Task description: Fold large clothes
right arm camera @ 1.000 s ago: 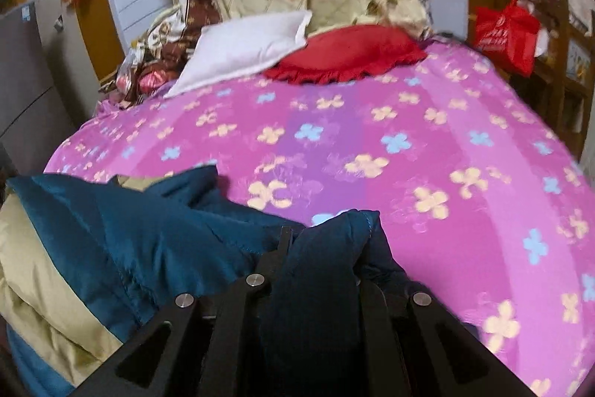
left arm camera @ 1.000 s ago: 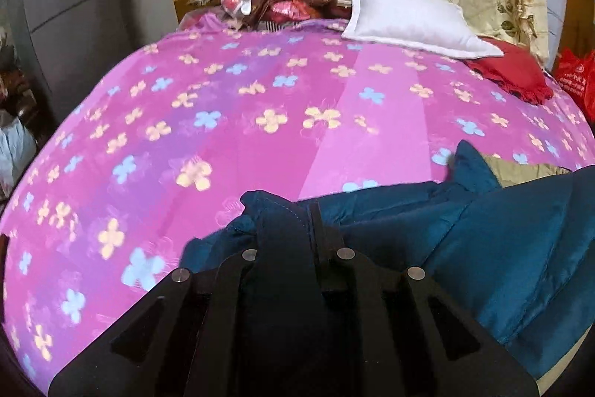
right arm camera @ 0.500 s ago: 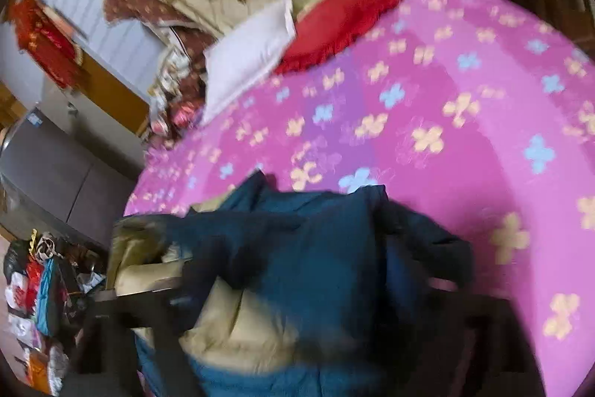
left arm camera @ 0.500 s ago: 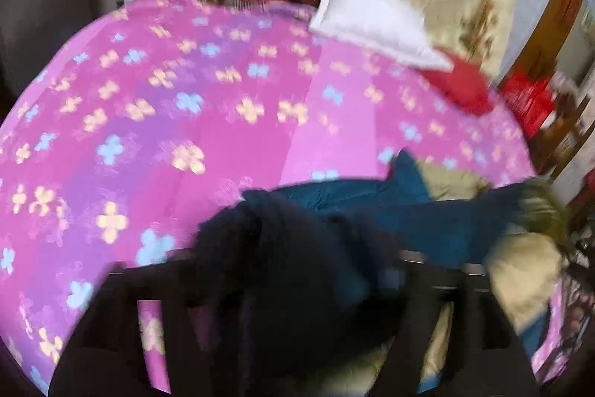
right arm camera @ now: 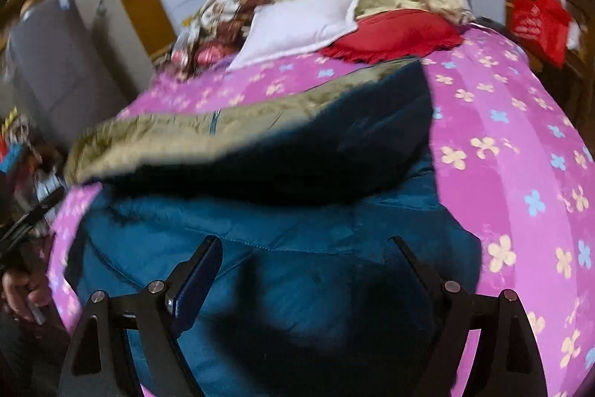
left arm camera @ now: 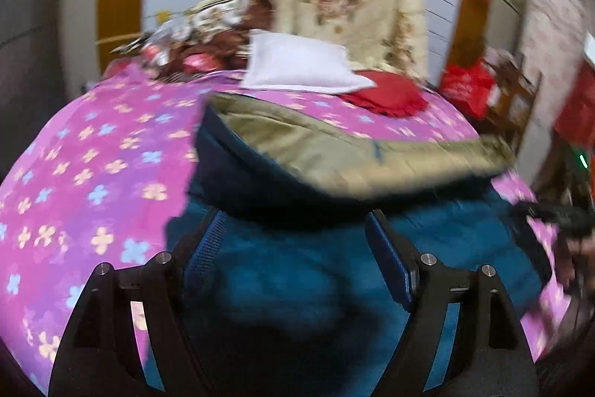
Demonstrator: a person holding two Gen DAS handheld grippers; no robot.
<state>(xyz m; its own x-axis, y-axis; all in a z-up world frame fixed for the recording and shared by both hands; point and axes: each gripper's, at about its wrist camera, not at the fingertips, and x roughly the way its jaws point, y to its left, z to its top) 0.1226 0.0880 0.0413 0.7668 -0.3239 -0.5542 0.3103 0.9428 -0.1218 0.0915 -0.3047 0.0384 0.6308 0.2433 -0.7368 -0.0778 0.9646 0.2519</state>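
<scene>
So the big teal-blue padded jacket with the tan lining point(left arm camera: 316, 270) is lying in a heap on the pink bedspread with the little flower print point(left arm camera: 93, 155), near the front edge, with one part flipped over so the tan side faces up. Left gripper point(left arm camera: 293, 229) is spread wide above the blue fabric, gripping nothing, and the right gripper point(right arm camera: 305, 248) is the same. White pillow point(right arm camera: 297, 25) and red cushion point(right arm camera: 394, 32) sit well back at the head of the bed.

jacket point(left arm camera: 297, 266) on bed point(left arm camera: 93, 173); pillow point(left arm camera: 297, 66) behind, beside cushion point(left arm camera: 386, 95).
</scene>
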